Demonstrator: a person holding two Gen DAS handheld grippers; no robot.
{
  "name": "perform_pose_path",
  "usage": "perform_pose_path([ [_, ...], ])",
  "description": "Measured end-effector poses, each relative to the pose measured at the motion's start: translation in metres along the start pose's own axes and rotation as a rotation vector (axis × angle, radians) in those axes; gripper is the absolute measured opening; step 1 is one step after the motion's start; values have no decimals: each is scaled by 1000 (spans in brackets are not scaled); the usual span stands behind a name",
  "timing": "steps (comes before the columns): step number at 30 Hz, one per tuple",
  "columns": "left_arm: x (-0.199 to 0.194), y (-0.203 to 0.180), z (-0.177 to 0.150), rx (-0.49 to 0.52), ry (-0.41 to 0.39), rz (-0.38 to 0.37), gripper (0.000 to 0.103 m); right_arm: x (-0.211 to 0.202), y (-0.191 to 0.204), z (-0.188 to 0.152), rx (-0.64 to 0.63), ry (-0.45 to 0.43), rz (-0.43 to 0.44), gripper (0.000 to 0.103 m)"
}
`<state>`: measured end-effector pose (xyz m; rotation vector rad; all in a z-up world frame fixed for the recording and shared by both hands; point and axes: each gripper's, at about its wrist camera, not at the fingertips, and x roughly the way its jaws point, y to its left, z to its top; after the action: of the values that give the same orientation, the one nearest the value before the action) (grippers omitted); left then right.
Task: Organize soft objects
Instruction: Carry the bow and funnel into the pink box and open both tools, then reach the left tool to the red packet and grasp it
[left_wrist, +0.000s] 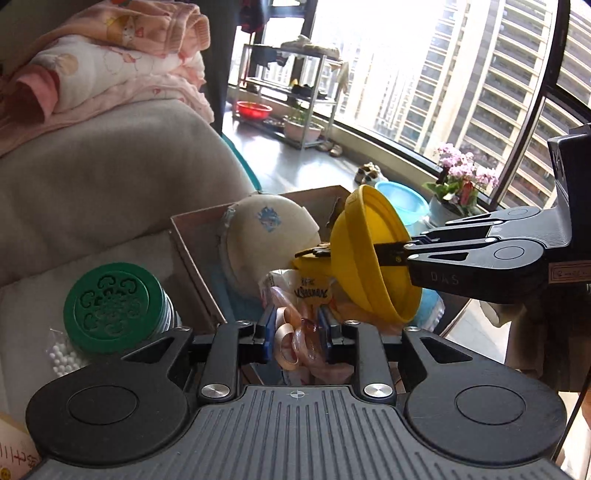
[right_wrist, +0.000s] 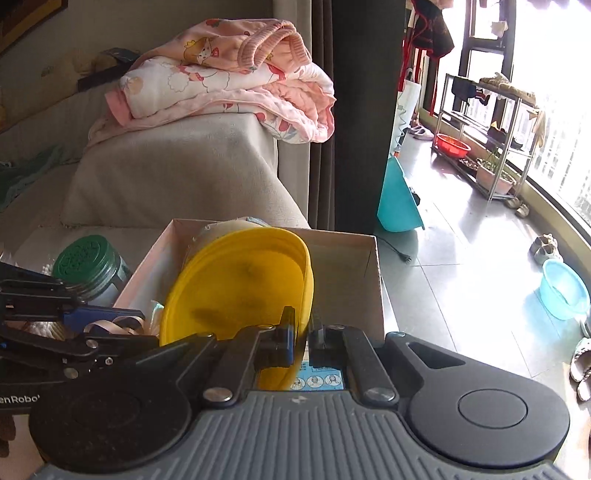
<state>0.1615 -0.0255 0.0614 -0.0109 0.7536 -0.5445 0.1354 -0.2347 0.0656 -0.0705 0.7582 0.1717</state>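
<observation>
A cardboard box (left_wrist: 192, 251) stands beside a grey sofa. It holds a cream round cushion (left_wrist: 266, 236) and a printed plastic bag (left_wrist: 310, 291). My right gripper (right_wrist: 301, 332) is shut on the rim of a soft yellow bowl (right_wrist: 236, 288) and holds it tilted over the box (right_wrist: 343, 258). The bowl (left_wrist: 369, 254) and right gripper (left_wrist: 391, 254) also show in the left wrist view. My left gripper (left_wrist: 295, 332) is shut on a bundle of pink ribbon (left_wrist: 295, 343) over the box's near side; it shows at the left of the right wrist view (right_wrist: 110, 325).
A green-lidded jar (left_wrist: 114, 306) stands left of the box with white beads beside it. Folded pink blankets (right_wrist: 229, 85) lie on the sofa arm (right_wrist: 177, 173). A blue basin (right_wrist: 563, 288), metal rack (right_wrist: 491, 129) and flowers (left_wrist: 461, 177) stand by the window.
</observation>
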Motion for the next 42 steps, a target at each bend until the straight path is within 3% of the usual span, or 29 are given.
perform_pose_path([
  [3, 3, -5, 0, 2, 3, -17, 26, -4, -9, 2, 32, 14, 4, 7],
  [6, 7, -17, 3, 22, 15, -28, 26, -27, -29, 17, 131, -49, 14, 5],
  [10, 7, -24, 4, 26, 4, -31, 26, -45, -32, 30, 122, -126, -73, 7],
  [14, -5, -27, 4, 34, -55, -25, 26, -28, -30, 27, 143, -74, -28, 6],
  [18, -21, -34, 3, 70, -119, -39, 26, 0, -8, 9, 24, -15, -123, 6],
  [22, -11, -40, -2, 100, -55, -99, 26, 2, -13, 0, 20, 10, -102, 12],
  [25, 11, -46, -9, 160, 25, 0, 26, -10, -25, 2, 75, 17, 3, 15],
  [26, 17, -46, -11, 180, 40, 52, 31, -15, -28, 1, 86, 17, 37, 18],
  [28, 23, -45, -15, 203, 46, 112, 34, -20, -28, 0, 96, 19, 98, 27],
  [33, 9, -38, -14, 164, 1, 59, 34, -22, -16, -11, 63, 63, 126, 30],
  [37, -24, -39, -16, 159, -85, 23, 33, -28, -9, -20, 19, 46, 77, 31],
  [42, -70, -26, -27, 93, -200, 39, 33, -62, -9, -28, 14, -46, 97, 58],
])
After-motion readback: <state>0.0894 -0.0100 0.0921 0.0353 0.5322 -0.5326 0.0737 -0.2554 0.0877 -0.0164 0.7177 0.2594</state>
